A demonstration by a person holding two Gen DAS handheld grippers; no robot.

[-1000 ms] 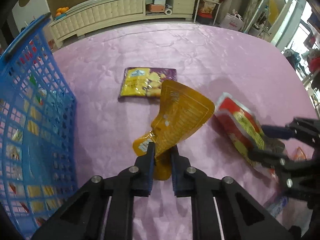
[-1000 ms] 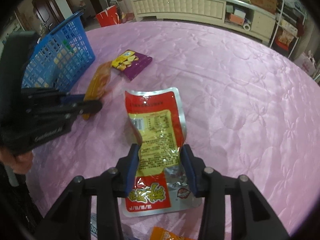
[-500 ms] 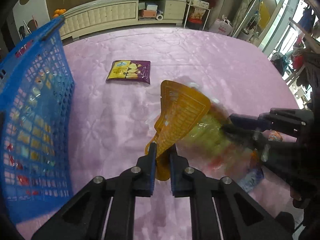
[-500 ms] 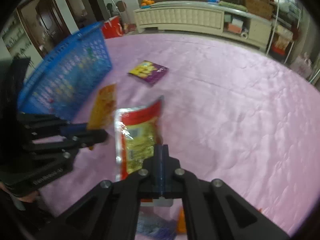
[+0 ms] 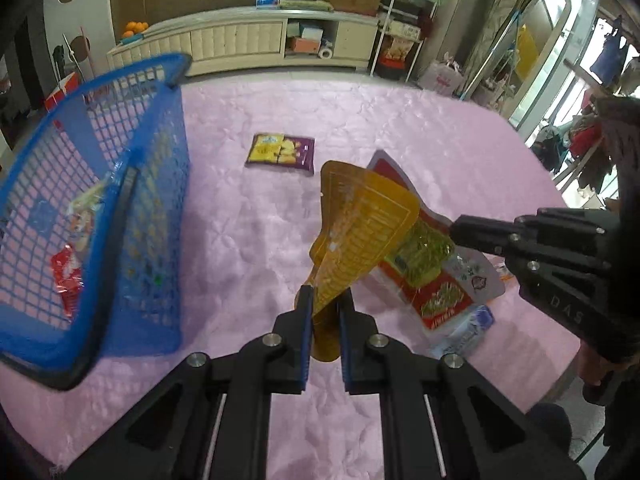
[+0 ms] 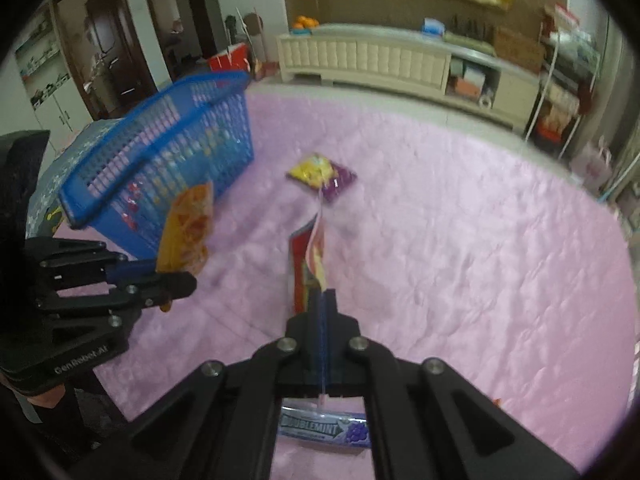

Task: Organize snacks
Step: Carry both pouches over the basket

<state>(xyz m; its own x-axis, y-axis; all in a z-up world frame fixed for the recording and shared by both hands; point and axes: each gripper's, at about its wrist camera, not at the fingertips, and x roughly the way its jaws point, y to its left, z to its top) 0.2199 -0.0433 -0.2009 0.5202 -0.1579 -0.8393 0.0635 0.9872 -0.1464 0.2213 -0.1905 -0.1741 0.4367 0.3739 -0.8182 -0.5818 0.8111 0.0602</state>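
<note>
Left gripper point(image 5: 325, 305): matte black plastic, two angular arms with triangular cut-outs, blue pads lining the inner faces of its jaws.
Left gripper's screws: round silver heads at the arm joints; thin pale rods run along the frame beneath.
Left gripper's marking: white lettering, "GenRobot.AI", on its side in the right wrist view.
Right gripper point(image 6: 323, 297): same black build, silver screws, blue pads.
Right gripper's marking: embossed letters on its side, partly legible.
Skin: a sliver of bare hand below each gripper body.
</note>
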